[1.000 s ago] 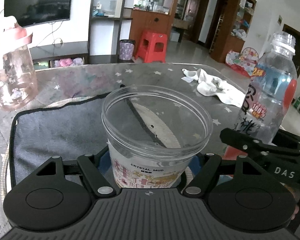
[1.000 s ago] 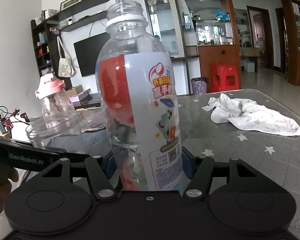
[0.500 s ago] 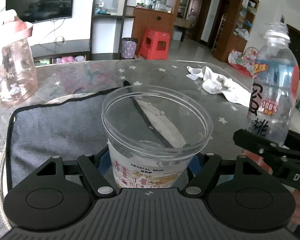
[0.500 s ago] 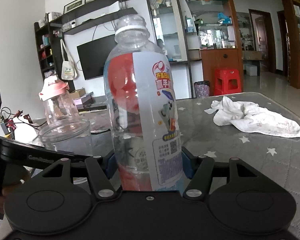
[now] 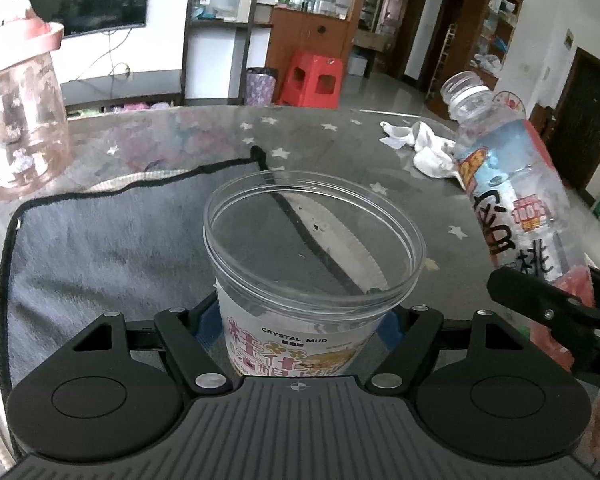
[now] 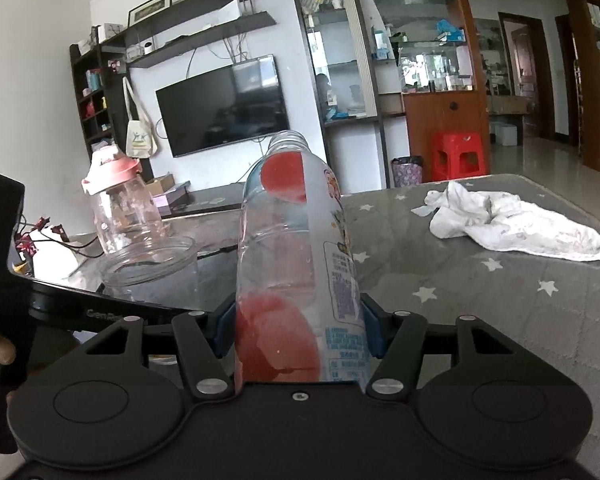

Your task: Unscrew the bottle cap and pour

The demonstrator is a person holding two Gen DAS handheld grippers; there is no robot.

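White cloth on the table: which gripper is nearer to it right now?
Right. The right gripper, shut on the bottle, sits on the white cloth's side; the left gripper, holding the clear cup, is further from it, beyond the bottle.

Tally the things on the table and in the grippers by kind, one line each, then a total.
Clear plastic bottles without a cap: 1
Clear plastic tubs: 1
Pink-lidded drinking bottles: 1
White cloths: 1
Grey mats: 1
Total: 5
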